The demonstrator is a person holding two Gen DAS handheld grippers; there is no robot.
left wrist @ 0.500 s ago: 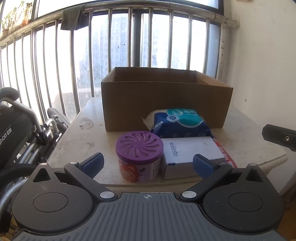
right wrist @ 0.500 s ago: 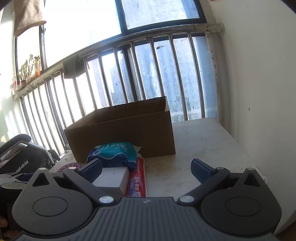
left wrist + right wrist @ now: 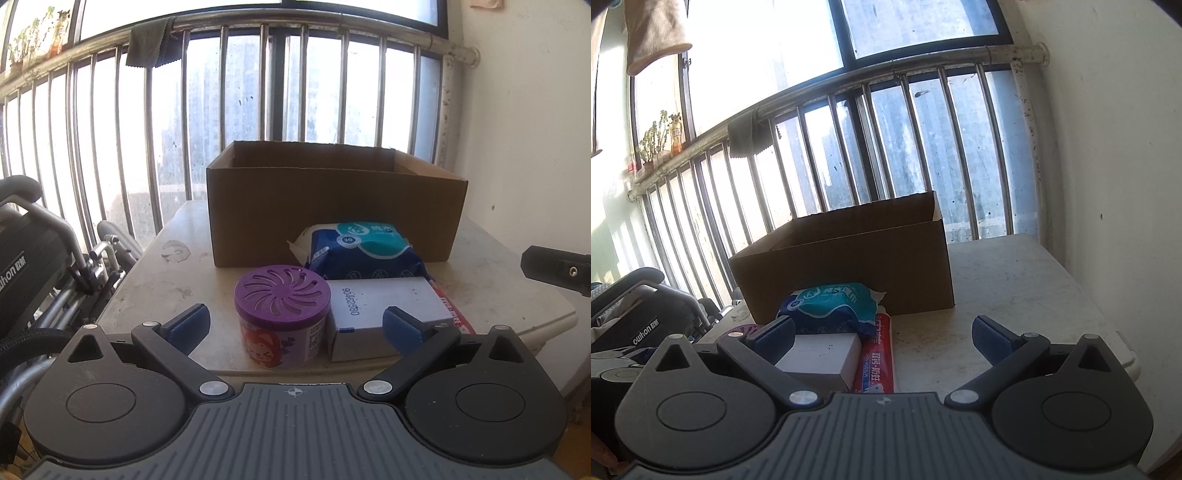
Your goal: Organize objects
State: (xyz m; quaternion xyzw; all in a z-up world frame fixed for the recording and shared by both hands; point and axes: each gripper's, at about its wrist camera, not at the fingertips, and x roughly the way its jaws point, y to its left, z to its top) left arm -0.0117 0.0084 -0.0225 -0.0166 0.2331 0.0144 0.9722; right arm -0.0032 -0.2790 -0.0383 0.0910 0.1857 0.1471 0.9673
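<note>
- On the pale table (image 3: 177, 280) I see a brown cardboard box (image 3: 332, 214) near the window bars
- Just in front of the box lie a blue wipes pack (image 3: 364, 251), a white box (image 3: 384, 306), a purple round tub (image 3: 282, 314) and a red toothpaste box (image 3: 877, 358), all close together
- My left gripper (image 3: 295, 326) is wide apart and grips nothing
- My right gripper (image 3: 882, 338) is wide apart too, with nothing in it

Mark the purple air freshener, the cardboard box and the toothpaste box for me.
purple air freshener (image 3: 282, 291): left wrist view, on its slotted lid.
cardboard box (image 3: 332, 214): left wrist view, on its near outer wall.
toothpaste box (image 3: 877, 354): right wrist view, on its red top face.
</note>
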